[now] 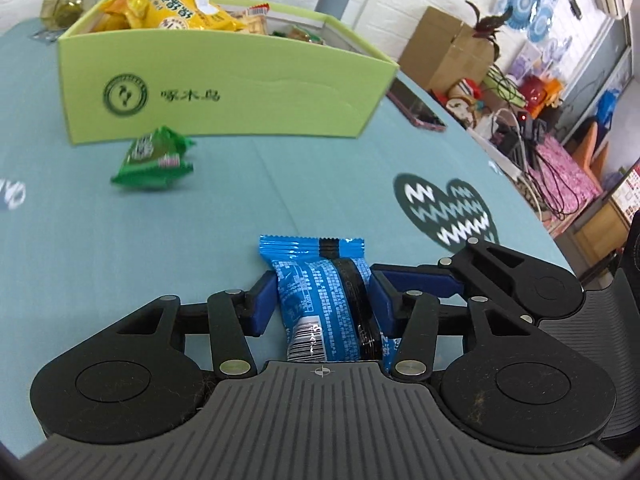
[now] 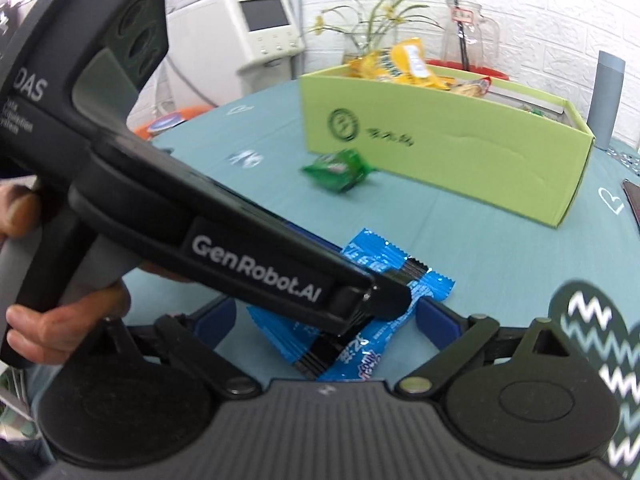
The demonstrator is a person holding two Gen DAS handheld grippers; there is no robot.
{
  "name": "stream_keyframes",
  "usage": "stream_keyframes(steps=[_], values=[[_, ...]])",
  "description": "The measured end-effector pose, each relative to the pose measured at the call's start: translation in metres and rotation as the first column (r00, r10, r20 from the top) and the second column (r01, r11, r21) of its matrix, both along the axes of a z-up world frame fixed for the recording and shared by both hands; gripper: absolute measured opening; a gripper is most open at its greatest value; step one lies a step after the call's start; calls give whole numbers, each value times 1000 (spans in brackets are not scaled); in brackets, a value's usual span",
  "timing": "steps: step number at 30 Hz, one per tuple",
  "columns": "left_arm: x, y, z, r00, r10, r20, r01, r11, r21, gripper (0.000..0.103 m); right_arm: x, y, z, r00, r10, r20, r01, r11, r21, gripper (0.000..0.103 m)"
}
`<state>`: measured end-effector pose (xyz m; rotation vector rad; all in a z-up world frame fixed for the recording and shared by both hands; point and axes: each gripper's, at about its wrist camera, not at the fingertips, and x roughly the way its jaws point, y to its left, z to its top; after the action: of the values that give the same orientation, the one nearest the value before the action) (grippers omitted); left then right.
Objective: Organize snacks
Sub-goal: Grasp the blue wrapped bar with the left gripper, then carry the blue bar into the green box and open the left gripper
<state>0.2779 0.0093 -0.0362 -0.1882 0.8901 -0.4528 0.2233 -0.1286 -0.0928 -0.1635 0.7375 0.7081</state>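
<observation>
Left gripper: blue pads pressed on both sides of a blue packet, narrow gap, packet pinched at its middle. Packet stands on edge between the fingers, crimped end pointing away from the camera, barcode end toward it. Its lower edge seems to rest on the teal tablecloth; contact not clear.

Right gripper: jaws wide apart, pads touching nothing. In its view two blue packets lie between the spread fingers. The left gripper's body crosses in front from upper left, tip down on the upper one. The second packet lies beneath, partly overlapped, nearer the camera. A hand grips the left gripper's handle at the left edge.

Green packet lies alone on the cloth, just in front of the box, well beyond both grippers. Blurred in both views.

Box: light green, open top, far side of the table. Yellow bag and other snacks stick up out of it.

Phone lies on the cloth right of the box.
</observation>
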Motion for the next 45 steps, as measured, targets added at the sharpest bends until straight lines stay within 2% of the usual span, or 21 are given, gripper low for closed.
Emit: stream_keyframes(steps=[1,4,6,9,10,11,12,14,15,20,24,27,31,36,37,38,40,42,43,44,45], values=[[-8,0,2,1000,8,5,-8,1000,1,37,-5,0,1,1000,-9,10,10,1000,-11,100],[-23,5,9,997,59,47,-60,998,26,65,-20,-8,6,997,-61,38,61,998,0,102],[-28,7,11,995,72,64,-74,997,27,68,-26,-13,6,996,-87,25,86,996,32,102],[-25,6,4,998,51,24,-51,999,17,59,-24,-6,-1,996,-88,6,87,996,28,96],[-25,4,1,999,43,21,-43,999,18,54,-22,-3,-5,997,-84,-2,84,996,25,87],[-27,2,0,999,35,38,-36,999,34,36,-25,1,-5,996,-86,34,86,996,14,76],[-28,-1,0,999,9,36,-10,1000,24,21,-26,4,-4,995,-84,48,84,996,2,72],[-27,-3,6,998,28,52,-31,998,48,19,-23,3,2,995,-90,38,89,996,12,61],[-25,-3,11,997,30,69,-34,998,50,18,-19,0,6,995,-92,41,91,995,30,60],[7,0,47,992,47,118,-44,999,-27,18,9,-8,36,984,-125,131,116,991,71,61],[53,-11,86,976,48,213,-45,999,-22,19,53,-11,65,961,-149,233,136,988,71,64],[98,-21,105,966,55,252,-56,998,-2,18,102,-13,80,952,-163,261,153,987,59,65],[165,-30,103,971,62,231,-66,998,12,18,169,-13,77,959,-174,224,170,985,36,64],[223,-38,68,987,70,143,-79,995,57,19,227,-12,46,980,-163,116,167,986,-20,64],[228,-38,59,989,69,128,-79,994,71,23,234,-11,39,983,-157,92,160,987,-32,68],[230,-37,53,990,63,128,-72,995,66,29,238,-15,35,983,-169,73,169,986,9,73],[226,-34,49,989,36,146,-43,998,42,38,236,-14,36,980,-171,101,173,985,-10,80],[218,-32,56,983,31,179,-38,999,36,50,234,-14,38,980,-171,105,171,985,2,83],[211,-32,63,978,33,207,-40,999,33,57,230,-16,43,978,-176,113,176,984,10,91],[203,-31,70,971,28,238,-36,999,28,62,221,-18,48,974,-184,132,183,983,19,95],[192,-30,79,962,23,270,-31,999,26,63,212,-20,55,970,-185,160,182,983,32,94]])
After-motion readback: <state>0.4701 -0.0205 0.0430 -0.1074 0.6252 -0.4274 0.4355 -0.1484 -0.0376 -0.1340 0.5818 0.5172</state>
